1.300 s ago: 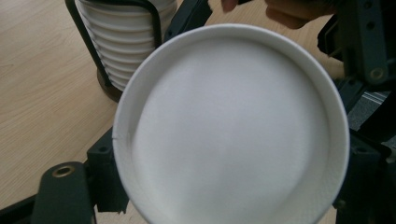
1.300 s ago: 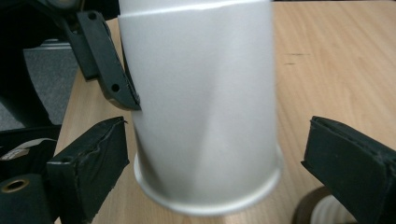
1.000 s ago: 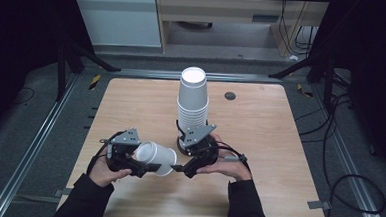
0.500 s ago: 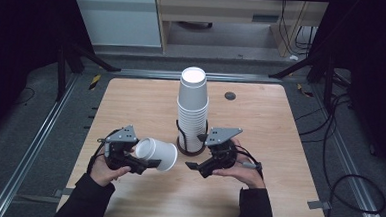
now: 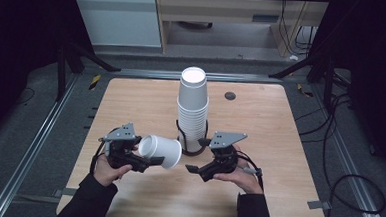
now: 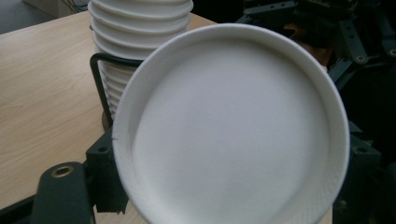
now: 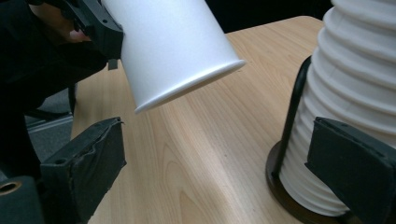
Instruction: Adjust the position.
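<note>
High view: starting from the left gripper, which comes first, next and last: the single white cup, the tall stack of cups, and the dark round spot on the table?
1. The single white cup: held on its side in the left gripper.
2. The stack of cups: upright in its black stand, to the right and farther back, mid-table.
3. The dark round spot: on the table near the far edge, beyond the stack.

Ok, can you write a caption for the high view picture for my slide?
Left gripper holds a single cup on its side beside the cup stack.

Matt white paper cup (image 5: 160,151), smooth pale wood-grain table (image 5: 280,128), black wire holder (image 7: 292,112).
</note>
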The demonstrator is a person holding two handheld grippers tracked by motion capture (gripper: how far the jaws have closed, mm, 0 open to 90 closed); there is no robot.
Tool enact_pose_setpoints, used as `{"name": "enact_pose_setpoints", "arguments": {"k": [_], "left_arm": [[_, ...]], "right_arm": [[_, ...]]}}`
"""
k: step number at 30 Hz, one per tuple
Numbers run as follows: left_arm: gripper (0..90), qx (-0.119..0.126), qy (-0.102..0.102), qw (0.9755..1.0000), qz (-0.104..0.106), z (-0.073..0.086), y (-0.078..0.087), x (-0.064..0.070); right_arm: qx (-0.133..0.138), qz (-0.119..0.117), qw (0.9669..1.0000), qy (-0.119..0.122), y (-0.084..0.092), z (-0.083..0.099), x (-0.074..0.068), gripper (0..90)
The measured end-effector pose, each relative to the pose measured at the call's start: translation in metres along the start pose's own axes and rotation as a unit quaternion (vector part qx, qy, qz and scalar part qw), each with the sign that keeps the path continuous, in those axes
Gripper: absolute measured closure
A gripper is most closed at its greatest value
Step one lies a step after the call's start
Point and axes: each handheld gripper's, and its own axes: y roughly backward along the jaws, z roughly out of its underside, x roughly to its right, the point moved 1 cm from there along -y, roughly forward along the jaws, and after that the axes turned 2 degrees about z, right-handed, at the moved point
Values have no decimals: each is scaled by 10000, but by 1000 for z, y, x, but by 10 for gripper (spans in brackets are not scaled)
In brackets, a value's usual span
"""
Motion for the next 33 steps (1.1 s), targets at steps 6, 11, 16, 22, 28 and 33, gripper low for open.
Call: {"name": "enact_pose_setpoints", "arguments": {"k": [6,11,16,22,28,33], "left_arm": [[189,124,-21,9998,166,-5,0,4],[190,136,-64,9996,238,-7,-2,7],[190,200,-101,9992,336,-9,-3,11],[190,219,-127,9988,420,-10,-5,14],[190,189,-187,9983,513,-10,-8,18],[190,208,-223,9979,576,-12,-8,21]], "right_arm": [[108,-208,9997,-119,-9,4,-4,32],[96,-349,9993,-131,-16,5,-8,27],[179,-563,9981,-173,-23,4,-11,25],[260,-678,9972,-197,-27,3,-13,26],[323,-770,9963,-186,-32,3,-14,28],[321,-844,9958,-174,-34,3,-15,30]]}}
